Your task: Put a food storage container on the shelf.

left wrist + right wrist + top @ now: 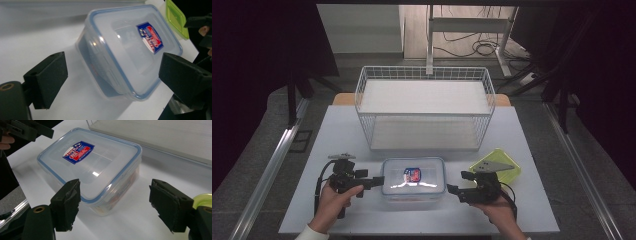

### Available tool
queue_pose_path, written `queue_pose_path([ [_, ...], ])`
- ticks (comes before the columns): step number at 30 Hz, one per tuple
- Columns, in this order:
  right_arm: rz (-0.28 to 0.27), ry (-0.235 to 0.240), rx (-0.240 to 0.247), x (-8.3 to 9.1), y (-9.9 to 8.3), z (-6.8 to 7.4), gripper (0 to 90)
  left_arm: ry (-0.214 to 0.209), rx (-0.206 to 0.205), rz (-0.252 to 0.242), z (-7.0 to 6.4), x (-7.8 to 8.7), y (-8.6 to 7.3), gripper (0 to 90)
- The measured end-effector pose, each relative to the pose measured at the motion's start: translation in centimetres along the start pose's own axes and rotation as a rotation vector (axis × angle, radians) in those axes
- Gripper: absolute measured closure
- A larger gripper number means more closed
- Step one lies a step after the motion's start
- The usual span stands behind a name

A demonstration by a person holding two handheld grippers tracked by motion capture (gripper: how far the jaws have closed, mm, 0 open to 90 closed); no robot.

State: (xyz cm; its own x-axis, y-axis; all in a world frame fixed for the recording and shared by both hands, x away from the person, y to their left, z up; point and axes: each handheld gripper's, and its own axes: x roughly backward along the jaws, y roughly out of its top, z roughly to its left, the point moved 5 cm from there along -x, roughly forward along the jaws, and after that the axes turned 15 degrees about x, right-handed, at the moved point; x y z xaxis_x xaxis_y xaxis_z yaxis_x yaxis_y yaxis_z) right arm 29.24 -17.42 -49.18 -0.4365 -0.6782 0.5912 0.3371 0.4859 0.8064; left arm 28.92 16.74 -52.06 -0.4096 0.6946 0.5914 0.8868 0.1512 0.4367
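Observation:
A clear plastic box (413, 182) with a blue-rimmed snap lid and a red-and-blue label sits at the front middle of the white table (337, 130). My left gripper (377, 181) is just left of it, open and pointing at its short side. My right gripper (459, 183) is open and a little off the box's right end. In the left gripper view the box (130, 50) lies ahead between the spread jaws of the left gripper (113, 67). The right gripper view shows the box (92, 167) ahead of my right gripper (117, 192), untouched.
A white wire basket (424, 107) with a flat white board inside stands behind the box at the table's middle back. A yellow-green container (494, 167) lies at the right, beside my right hand. The table's front edge is close below both hands.

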Motion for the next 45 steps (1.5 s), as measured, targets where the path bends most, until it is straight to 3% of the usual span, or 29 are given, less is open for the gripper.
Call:
queue_pose_path([
  [1,0.002,0.001,0.003,-0.1,0.0,0.0,25.4,0.014,0.001,0.001,0.3,-0.3,0.1,8.6],
  [5,0.008,0.005,0.004,-0.3,-0.1,0.1,25.4,-0.024,0.025,0.020,0.1,-0.9,0.1,8.8],
  [7,0.009,0.005,0.005,-0.3,-0.2,0.1,25.4,-0.017,0.020,0.040,-0.1,-1.5,-0.2,8.8],
  [9,0.009,0.005,0.005,-0.3,-0.1,0.2,25.4,-0.039,0.028,0.083,-0.3,-2.5,-0.6,8.8],
  [19,0.010,0.005,0.005,-0.4,-0.2,0.1,25.4,-0.082,0.050,0.148,-0.3,-4.4,-0.9,11.0],
  [23,0.012,0.007,0.001,-0.4,-0.2,0.1,25.4,-0.076,0.048,0.113,-0.5,-4.1,-0.8,16.6],
  [28,0.018,0.011,-0.013,-0.9,0.1,0.2,25.3,-0.083,0.052,0.110,-0.3,-4.0,-0.7,19.0],
  [37,0.075,0.035,-0.125,-3.6,1.7,-0.5,21.9,-0.084,0.035,0.084,-0.4,-4.1,-0.9,19.0],
  [45,0.097,0.039,-0.155,-4.5,1.1,-0.5,20.5,-0.101,0.027,0.050,-0.4,-3.9,-1.1,20.8],
])
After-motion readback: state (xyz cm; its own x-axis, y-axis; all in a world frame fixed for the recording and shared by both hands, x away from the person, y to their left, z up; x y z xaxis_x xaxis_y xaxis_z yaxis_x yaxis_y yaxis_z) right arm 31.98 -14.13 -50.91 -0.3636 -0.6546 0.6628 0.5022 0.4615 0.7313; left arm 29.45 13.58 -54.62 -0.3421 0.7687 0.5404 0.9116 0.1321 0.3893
